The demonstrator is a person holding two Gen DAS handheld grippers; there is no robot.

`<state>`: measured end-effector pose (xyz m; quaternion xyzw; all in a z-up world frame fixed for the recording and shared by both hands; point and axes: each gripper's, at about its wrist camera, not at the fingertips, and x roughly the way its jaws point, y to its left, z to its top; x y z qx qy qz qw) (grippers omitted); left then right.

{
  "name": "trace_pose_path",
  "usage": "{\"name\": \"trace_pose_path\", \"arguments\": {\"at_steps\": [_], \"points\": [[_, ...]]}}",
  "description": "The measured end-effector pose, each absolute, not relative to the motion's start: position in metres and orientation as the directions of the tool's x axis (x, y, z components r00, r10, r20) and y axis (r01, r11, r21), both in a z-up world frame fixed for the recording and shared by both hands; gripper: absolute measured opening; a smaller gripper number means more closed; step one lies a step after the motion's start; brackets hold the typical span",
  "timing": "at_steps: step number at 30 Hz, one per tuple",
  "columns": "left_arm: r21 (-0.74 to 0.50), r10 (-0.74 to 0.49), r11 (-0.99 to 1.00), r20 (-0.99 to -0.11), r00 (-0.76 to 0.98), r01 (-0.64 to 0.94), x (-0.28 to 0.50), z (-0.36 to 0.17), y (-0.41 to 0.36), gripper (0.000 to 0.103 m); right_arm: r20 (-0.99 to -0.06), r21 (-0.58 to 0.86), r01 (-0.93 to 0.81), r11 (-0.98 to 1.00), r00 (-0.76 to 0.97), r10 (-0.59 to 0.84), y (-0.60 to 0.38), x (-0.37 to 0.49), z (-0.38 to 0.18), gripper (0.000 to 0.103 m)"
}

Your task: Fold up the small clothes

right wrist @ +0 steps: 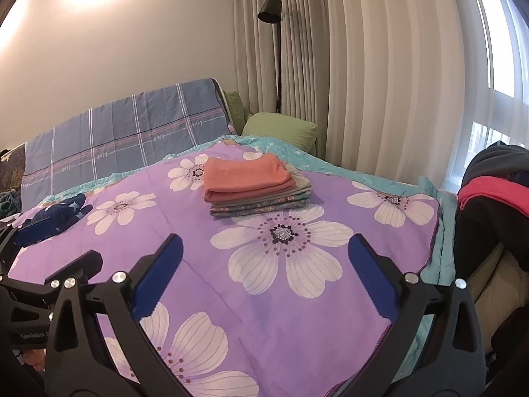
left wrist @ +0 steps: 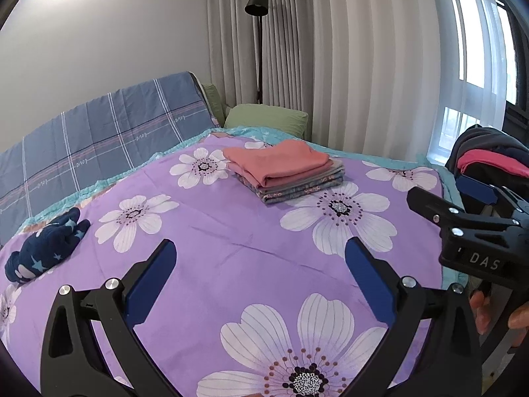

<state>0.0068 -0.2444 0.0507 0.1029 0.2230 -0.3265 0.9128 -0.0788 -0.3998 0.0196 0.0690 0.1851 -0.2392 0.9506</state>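
On the purple floral quilt, far left: a crumpled navy garment with pale stars, unfolded, lying near the quilt's edge and below the blue plaid cover. Left gripper hovers over bare quilt, jaws spread wide, nothing between the blue pads. Right gripper likewise spread wide and empty, above a white flower print; in the left wrist view its body sits at the right edge, with fingers of the person's hand just below it.

Centre, further back: a stack of folded clothes, salmon piece on top, grey and patterned layers under it, edges roughly aligned. Stack is well apart from the navy garment and from both grippers.

Behind the stack: green pillow, black lamp, pale curtains.

Far right, off the quilt: a dark heap of clothes with a pink layer showing.
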Motion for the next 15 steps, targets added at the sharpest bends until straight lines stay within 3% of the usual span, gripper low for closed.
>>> {"name": "trace_pose_path", "arguments": {"at_steps": [15], "points": [[0.025,-0.553,0.766,-0.486,0.677,0.643,0.0131,0.0475,-0.2384,0.102,-0.405,0.032,0.491,0.871,0.803,-0.437,-0.399,-0.0687,0.0132,0.101]]}}
